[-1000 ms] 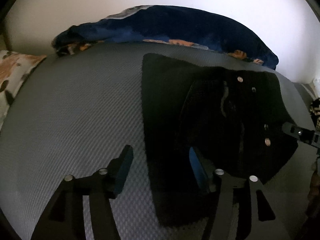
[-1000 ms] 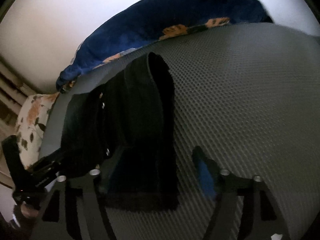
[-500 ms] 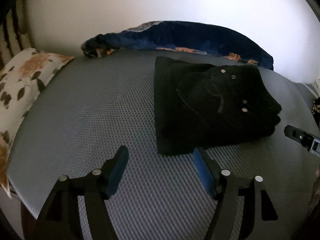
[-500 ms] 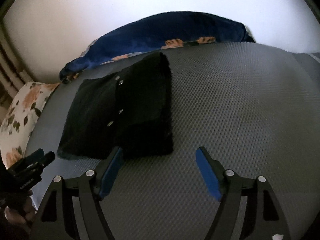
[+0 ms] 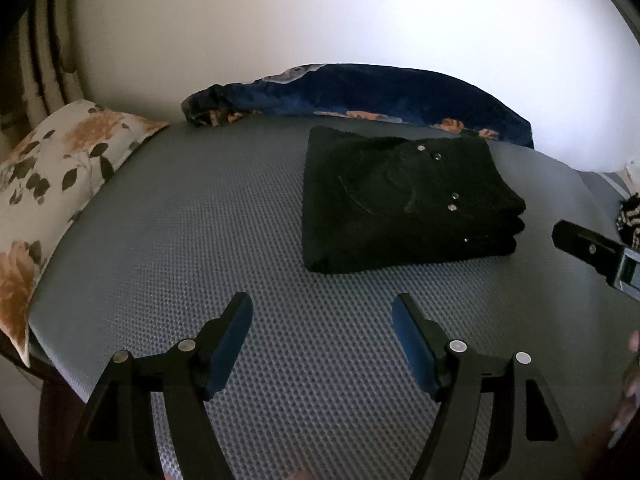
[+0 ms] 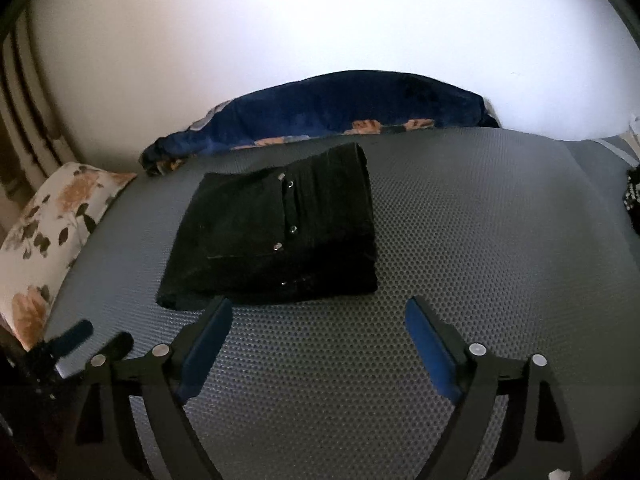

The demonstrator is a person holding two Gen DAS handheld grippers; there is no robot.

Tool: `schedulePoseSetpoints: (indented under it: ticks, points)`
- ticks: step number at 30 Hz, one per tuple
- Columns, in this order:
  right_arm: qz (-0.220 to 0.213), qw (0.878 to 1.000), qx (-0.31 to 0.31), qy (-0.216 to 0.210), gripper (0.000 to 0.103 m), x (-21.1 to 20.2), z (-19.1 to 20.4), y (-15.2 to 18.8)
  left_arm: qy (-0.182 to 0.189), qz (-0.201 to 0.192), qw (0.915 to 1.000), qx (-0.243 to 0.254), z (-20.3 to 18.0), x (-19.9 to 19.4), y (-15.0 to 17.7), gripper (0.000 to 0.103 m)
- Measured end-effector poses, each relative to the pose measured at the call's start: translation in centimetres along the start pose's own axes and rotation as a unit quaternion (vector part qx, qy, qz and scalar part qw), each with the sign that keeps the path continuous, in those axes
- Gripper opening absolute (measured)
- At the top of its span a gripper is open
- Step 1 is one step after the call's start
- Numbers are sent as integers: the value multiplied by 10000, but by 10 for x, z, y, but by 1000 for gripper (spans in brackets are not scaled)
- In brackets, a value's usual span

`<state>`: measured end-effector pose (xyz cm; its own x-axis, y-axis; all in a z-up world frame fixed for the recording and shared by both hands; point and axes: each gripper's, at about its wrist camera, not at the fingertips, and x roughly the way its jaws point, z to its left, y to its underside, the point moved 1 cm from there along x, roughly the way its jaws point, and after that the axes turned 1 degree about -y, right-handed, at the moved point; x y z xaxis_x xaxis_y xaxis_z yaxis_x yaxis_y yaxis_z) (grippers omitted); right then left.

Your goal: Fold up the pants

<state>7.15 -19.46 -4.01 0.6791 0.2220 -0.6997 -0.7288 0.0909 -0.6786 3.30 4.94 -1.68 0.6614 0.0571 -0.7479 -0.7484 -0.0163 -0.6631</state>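
Two grippers show up here, one in each view, and both have their jaws standing wide apart with nothing between them. Both have just been spreading wider. The left gripper sits at the bottom of the left wrist view, over the bare gray bed cover. The right gripper sits at the bottom of the right wrist view, also over the gray cover. Each one has blue pads on the inside of its black fingers.

The black pants lie folded into a thick, neat stack on the bed cover. In the left wrist view the stack is in the middle, a bit to the right. In the right wrist view the pants are in the middle, a bit to the left, just above the left finger of the right gripper. I cannot tell if that finger touches the cloth. Small shiny studs dot the top of the stack.

Behind the pants, by the white wall, lies a dark blue blanket with orange flowers. A flowered pillow rests at the left edge of the bed.

At the right edge of the left wrist view, the tip of the other gripper pokes in.
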Motion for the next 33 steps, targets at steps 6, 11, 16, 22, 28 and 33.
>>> schedulePoseSetpoints:
  ticks: [6,11,16,22,28,33]
  points:
    - [-71,9999,1,89,89,-2,5,9,-86,26,9999,71,-5,-4,9,73]
    - [-40,9995,-229,229,90,1,7,15,-188,27,9998,0,-4,-3,13,73]
    - [131,9995,-213,168,90,9,8,22,-282,62,9996,33,-5,0,17,73]
    - [232,9987,-427,148,90,16,20,31,-309,37,9995,38,-5,-1,19,73]
    - [314,9982,-507,94,90,20,26,38,-318,69,9995,-2,-2,1,20,73]
    - [372,9980,-497,71,90,22,27,40,-292,82,9995,-2,-1,2,20,73]
